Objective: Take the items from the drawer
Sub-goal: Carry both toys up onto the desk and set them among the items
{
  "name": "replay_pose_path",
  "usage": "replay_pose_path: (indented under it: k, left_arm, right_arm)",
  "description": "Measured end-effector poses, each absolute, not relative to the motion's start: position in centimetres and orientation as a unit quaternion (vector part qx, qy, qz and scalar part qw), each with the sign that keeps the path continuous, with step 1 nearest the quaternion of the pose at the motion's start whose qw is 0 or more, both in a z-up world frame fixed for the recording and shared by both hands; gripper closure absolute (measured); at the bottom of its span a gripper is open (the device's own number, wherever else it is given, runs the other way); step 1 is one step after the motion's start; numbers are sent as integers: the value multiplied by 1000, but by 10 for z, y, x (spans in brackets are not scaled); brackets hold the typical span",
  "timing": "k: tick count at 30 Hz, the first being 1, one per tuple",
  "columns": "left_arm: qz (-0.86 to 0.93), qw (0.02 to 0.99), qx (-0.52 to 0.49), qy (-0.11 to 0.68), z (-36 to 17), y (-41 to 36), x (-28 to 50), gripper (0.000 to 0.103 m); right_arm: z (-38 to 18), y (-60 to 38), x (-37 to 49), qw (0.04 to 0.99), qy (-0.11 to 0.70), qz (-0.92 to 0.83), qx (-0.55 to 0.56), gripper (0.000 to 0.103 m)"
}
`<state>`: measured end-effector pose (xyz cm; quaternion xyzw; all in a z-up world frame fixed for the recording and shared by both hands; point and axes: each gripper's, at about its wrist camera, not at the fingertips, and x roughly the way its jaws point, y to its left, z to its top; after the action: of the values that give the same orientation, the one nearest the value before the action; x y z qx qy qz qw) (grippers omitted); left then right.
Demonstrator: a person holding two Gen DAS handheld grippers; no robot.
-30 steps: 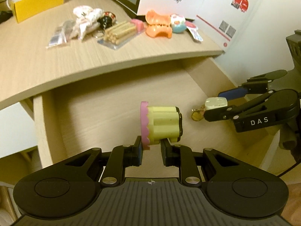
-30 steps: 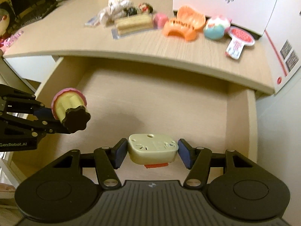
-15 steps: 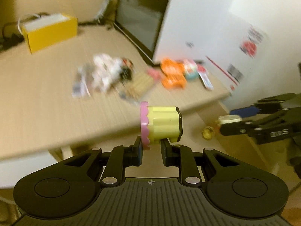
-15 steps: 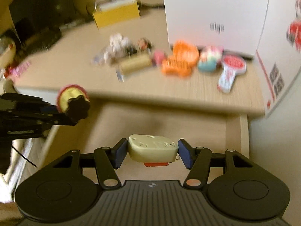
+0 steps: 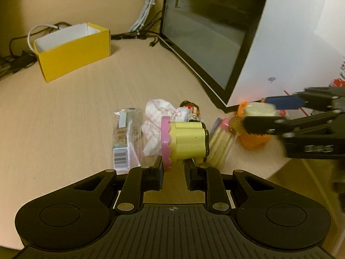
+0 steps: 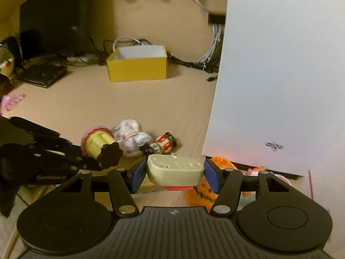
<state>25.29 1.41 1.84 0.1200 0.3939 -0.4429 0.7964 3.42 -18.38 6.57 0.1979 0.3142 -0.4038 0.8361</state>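
1. My left jaws hold one yellow toy cupcake (image 5: 186,143) with a pink rim, pinched narrowly at its lower edge, above the surface (image 5: 64,118) near the pile of things already lying there.
2. My right jaws hold one cream plug adapter (image 6: 175,169) across its width, set fairly wide, also above the surface, just in front of the white box (image 6: 280,75).
3. The step in hand, as I judge it, is setting both things down beside the pile, so each needs a bare patch of wood.
4. For the cupcake, I should steer left of the wrapped snack bar (image 5: 125,138); my grip is low and off-centre, so I lower until it rests before letting go, or it may roll.
5. For the adapter, I should avoid the orange toy (image 6: 201,194) below it and keep it level; a small amber charm (image 5: 235,127) seems to hang from it and could snag.
6. Counted on the surface: one yellow box (image 5: 73,50), one snack bar, one crumpled white wrapper (image 5: 157,116), one small painted figure (image 6: 163,144), one pack of pale sticks (image 5: 222,142), one orange toy. Others behind it are too hidden to count.
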Motion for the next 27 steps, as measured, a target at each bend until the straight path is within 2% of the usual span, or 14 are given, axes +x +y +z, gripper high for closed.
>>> replay_pose_path:
  k: [10,27]
  left_arm:
    - [-439,788,120,414,-6,-3,276,80]
    - [-454,801,95,378,6,15,273,76]
  right_arm:
    - [23,-223,60,825,342,-409,187,44]
    - [18,-230,65,821,357,-410,173,39]
